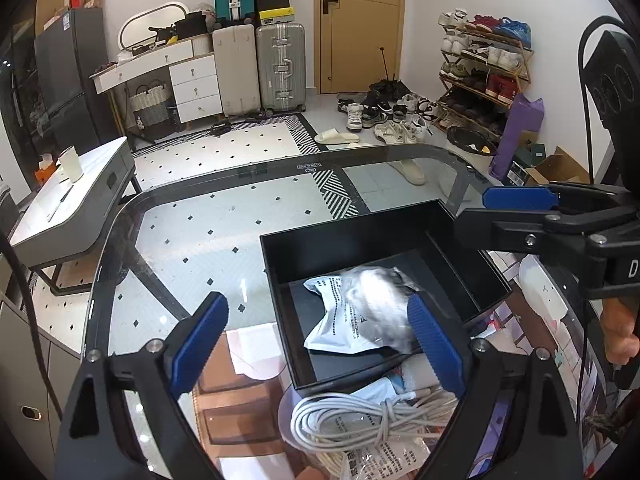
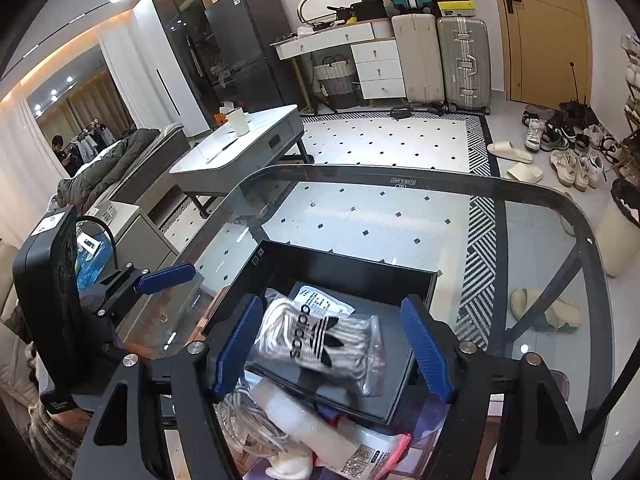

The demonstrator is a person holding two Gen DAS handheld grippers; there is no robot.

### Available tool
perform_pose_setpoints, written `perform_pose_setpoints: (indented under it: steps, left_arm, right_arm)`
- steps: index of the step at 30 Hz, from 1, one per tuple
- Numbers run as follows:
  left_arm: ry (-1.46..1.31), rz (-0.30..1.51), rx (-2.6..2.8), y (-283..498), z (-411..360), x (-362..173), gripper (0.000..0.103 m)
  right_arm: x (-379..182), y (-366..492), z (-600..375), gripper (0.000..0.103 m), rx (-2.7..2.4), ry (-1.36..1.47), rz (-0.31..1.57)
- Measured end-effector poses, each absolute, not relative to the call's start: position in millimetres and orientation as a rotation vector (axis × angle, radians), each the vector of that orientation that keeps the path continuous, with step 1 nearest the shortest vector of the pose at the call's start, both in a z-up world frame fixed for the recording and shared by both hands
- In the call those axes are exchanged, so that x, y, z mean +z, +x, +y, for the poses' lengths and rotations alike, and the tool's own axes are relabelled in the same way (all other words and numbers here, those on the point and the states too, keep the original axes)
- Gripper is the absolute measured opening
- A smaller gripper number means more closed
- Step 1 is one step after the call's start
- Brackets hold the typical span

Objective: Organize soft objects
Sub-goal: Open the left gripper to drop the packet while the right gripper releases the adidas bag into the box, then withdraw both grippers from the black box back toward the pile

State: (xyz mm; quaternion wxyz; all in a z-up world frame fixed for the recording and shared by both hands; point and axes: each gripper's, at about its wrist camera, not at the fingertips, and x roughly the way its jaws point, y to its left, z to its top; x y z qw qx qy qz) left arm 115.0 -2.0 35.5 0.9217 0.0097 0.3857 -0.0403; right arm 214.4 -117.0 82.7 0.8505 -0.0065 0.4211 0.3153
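Both jaws wide, empty, sock packet [image 2: 320, 344] lying diagonally in black box [image 2: 348, 276], long axis near-right to far-left

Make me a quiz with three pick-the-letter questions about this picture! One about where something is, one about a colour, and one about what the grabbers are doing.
1. Where is the bag of laces?
A. Over the black box
B. On the floor
C. On the white desk

2. What colour are the finger pads?
A. Red
B. Blue
C. Green

3. How are the right gripper's jaws?
A. Shut tight on the cable
B. Open, with the bag between them
C. Shut on a shoe

Answers:
1. A: the right view shows the bag above the box's inside, with a white packet lying beside it.
2. B: both views show blue ribbed pads.
3. B: the pads stand wide apart, touching nothing; the left gripper is open too.
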Motion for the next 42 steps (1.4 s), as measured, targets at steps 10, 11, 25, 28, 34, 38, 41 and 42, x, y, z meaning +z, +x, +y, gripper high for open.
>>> perform_pose_setpoints:
  steps: [10, 11, 25, 28, 34, 38, 41, 42]
  left_arm:
    - [0.014, 0.787, -0.056, 91.4, 5.5, 35.6, 0.099]
    - [0.016, 0.789, -0.051, 89.8, 5.4, 34.9, 0.099]
    - [0.008, 0.831, -0.068, 73.7, 1.9, 21.3, 0.103]
    - [0.020, 0.840, -0.062, 69.4, 0.3, 15.7, 0.103]
    - [0.012, 0.856, -0.065, 62.7, -0.8, 8.1, 0.103]
    - [0.005, 0.856, -0.063, 58.1, -0.8, 6.2, 0.103]
    - [0.004, 0.858, -0.067, 56.2, -1.6, 4.7, 0.103]
    - [0.005, 0.859, -0.068, 55.5, -2.1, 4.2, 0.103]
  right_arm:
    - [83.8, 194.5, -133.1, 0.089, 0.700, 0.000, 0.895]
    - [83.2, 191.9, -134.0, 0.093, 0.704, -0.003, 0.896]
    - [76.8, 165.2, -143.5, 0.102, 0.738, -0.072, 0.894]
    - [75.9, 157.3, -144.5, 0.102, 0.745, -0.103, 0.870]
    - [74.3, 153.6, -151.7, 0.102, 0.753, -0.123, 0.861]
    - [71.4, 150.7, -154.6, 0.102, 0.767, -0.141, 0.857]
    - [66.8, 146.6, -151.2, 0.102, 0.772, -0.168, 0.860]
    - [65.4, 145.8, -150.5, 0.102, 0.776, -0.176, 0.859]
